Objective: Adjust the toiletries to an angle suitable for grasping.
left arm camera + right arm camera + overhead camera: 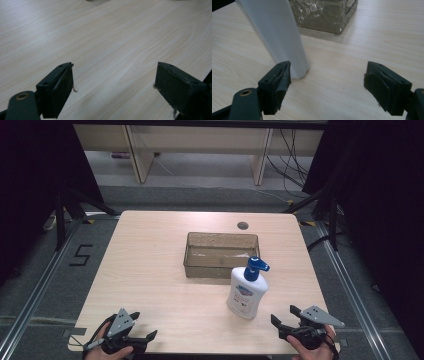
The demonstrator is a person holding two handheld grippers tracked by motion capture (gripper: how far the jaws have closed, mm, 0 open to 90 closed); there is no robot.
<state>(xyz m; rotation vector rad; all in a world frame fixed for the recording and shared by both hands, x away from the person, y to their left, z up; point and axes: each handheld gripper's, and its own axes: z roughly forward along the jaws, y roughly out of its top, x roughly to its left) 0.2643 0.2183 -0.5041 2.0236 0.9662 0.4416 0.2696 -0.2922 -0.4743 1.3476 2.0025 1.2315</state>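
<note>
While both claws sit at the near edge of the surface [150,270], nothing looks to have been picked up yet, so I judge the work to be at its very start. Nearest on the person's left, the left claw [148,329] rests low over bare wood with its jaws spread wide and nothing between them; the left gripper view shows plain woodgrain between the two black jaws. Nearest on the right, the right claw [284,316] also stands wide open and empty, pointing toward the pump bottle [246,292], which is close ahead of it but apart. In the right gripper view the bottle's white body [277,32] rises just beyond the left-hand jaw, outside the gap, not touched.

That bottle stands upright on the surface, right of centre, its blue pump head [256,267] on top. Just behind it lies the clear brownish tray [220,240], which appears empty; the two look very near, and I cannot tell whether they touch. What seems left: closing on the bottle, lifting it, and likely setting it in the tray.

As for writing, the bottle carries a blue and red label [244,294], too small to read. Farther off, on the floor to the left, a dark "5" [81,255] is marked
</note>
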